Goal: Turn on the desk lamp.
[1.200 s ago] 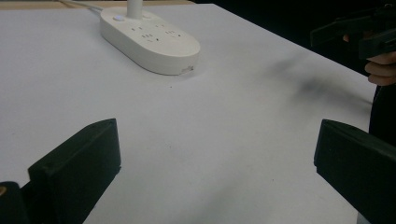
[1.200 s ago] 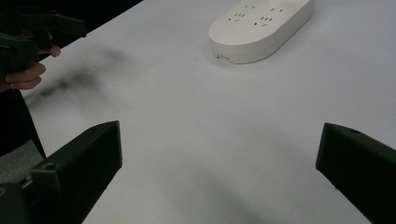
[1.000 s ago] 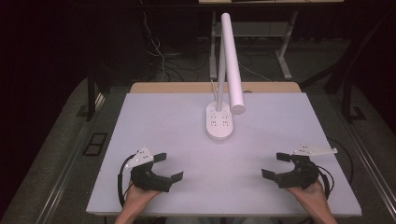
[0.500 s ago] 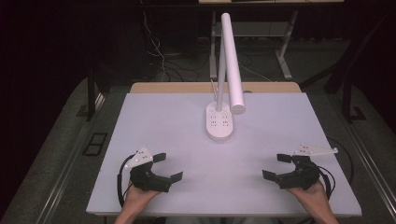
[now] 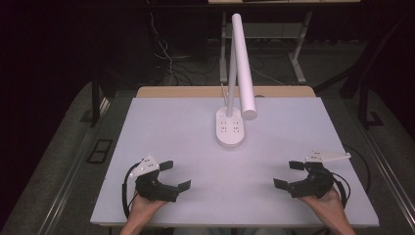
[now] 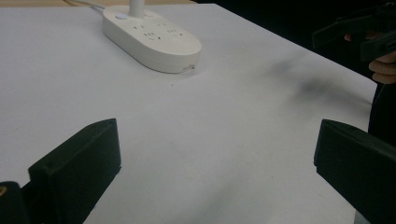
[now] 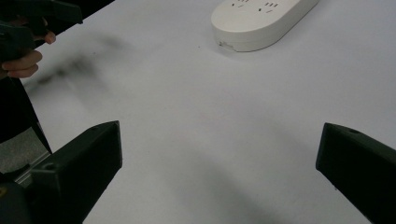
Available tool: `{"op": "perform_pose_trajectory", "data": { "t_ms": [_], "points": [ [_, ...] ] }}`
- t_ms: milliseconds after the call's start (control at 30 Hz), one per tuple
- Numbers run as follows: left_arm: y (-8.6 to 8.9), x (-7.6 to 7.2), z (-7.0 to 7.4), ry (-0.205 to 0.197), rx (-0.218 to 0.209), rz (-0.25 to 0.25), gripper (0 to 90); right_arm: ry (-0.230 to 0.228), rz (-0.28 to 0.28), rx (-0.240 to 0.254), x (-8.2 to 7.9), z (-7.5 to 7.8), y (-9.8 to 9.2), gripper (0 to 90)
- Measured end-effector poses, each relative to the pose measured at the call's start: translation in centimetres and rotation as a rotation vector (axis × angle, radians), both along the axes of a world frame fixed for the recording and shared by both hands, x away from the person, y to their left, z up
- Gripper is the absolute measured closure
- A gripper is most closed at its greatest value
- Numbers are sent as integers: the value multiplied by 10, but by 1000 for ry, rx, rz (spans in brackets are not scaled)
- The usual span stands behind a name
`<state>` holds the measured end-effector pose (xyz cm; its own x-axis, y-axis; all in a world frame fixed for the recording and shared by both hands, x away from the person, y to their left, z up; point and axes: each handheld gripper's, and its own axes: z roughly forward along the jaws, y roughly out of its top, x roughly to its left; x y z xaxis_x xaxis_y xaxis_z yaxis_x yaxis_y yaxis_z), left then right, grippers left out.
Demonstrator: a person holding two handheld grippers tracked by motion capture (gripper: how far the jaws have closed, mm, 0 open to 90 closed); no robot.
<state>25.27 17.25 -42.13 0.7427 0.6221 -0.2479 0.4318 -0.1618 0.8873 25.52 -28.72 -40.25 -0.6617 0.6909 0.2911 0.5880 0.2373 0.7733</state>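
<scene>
**Caller:** Nothing much had moved since the earlier frames. Both grippers sat where they had been on the near edge, and the lamp hadn't budged.

**Analyst:** And the jaws? Wide apart on both sides. The left gripper [image 5: 169,175] had its two black jaws spread with bare tabletop between them, gripping nothing. The right gripper [image 5: 288,175] was the same, splayed and empty.

**Caller:** Out from there, what were they facing?

**Analyst:** The white oval plastic lamp base with sockets on top [image 5: 231,128], standing at the middle of the white rectangular table [image 5: 161,122], well apart from either gripper. Its slim white post rose from the back, and the long white tubular lamp head [image 5: 243,68] slanted down to end just over the base's right shoulder.

**Caller:** So, judging the step in hand?

**Analyst:** I'd call it the approach, barely begun. To do it well, I'd have brought one gripper in low across the base's narrow width, jaws kept spread until they straddled it, the other steadying the head. That tall post looked tippy, so a slow, level close was the safe call.

**Caller:** Any containers in play?

**Analyst:** None on the table. The nearest thing was the base's own sockets [image 6: 150,33], and every one that could be seen looked unplugged.
</scene>
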Motion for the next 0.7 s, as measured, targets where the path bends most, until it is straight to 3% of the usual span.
{"op": "perform_pose_trajectory", "data": {
  "t_ms": [700],
  "points": [
    [0,0,0,4,0,2,0,22,46,-23,28,19,10,2]
  ]
}}
